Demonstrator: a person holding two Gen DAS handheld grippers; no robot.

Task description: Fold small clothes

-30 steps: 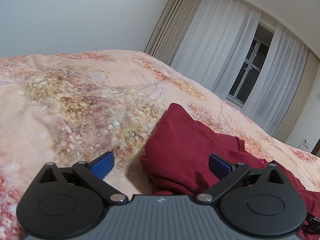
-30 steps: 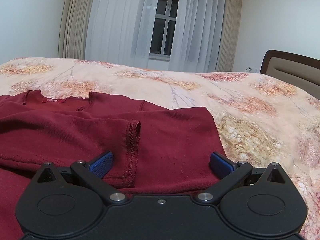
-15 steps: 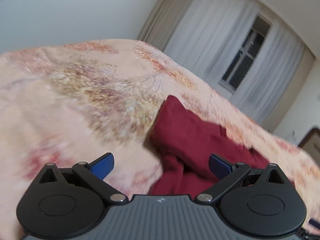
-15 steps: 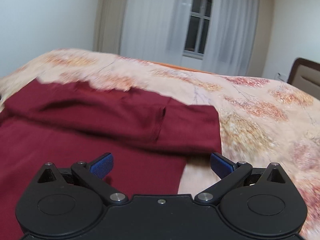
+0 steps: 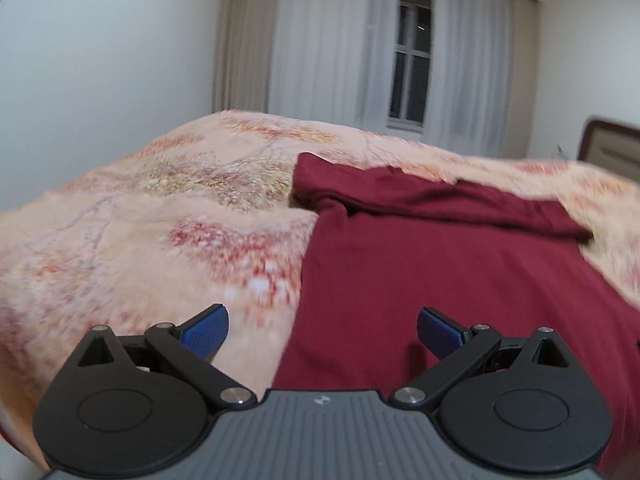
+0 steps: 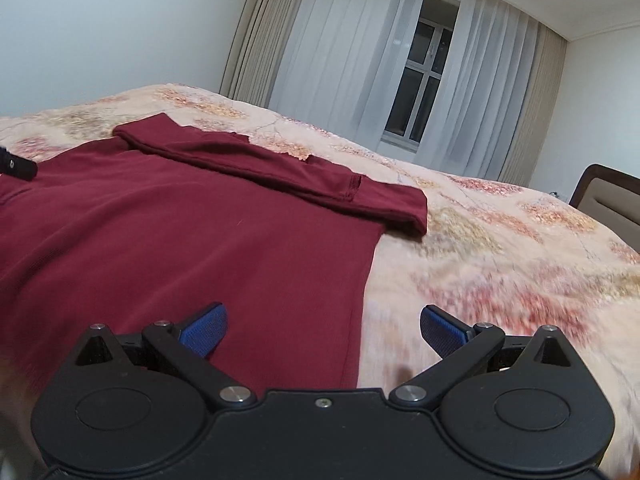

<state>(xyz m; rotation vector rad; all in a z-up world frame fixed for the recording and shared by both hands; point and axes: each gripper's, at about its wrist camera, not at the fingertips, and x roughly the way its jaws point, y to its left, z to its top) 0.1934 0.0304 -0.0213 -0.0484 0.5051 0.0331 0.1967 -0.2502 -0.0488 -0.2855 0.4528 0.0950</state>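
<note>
A dark red top (image 5: 440, 264) lies spread flat on the bed, its sleeves folded across its far end (image 6: 280, 168). My left gripper (image 5: 322, 330) hangs open over the garment's left side edge, one blue pad above the bedspread and the other above the red cloth. My right gripper (image 6: 324, 328) is open too, straddling the garment's right side edge (image 6: 360, 280), with nothing between its pads. A black part of the left gripper (image 6: 16, 166) shows at the left edge of the right wrist view.
The bed carries a peach floral bedspread (image 5: 140, 240) with open room on both sides of the garment. White curtains and a window (image 6: 420, 80) stand behind, a white wall (image 5: 100, 80) at the left, and a brown headboard (image 6: 608, 192) at the far right.
Both grippers have drawn back toward the near end of the garment and swung to face along its length. More of the red top shows now. Both stay open.
</note>
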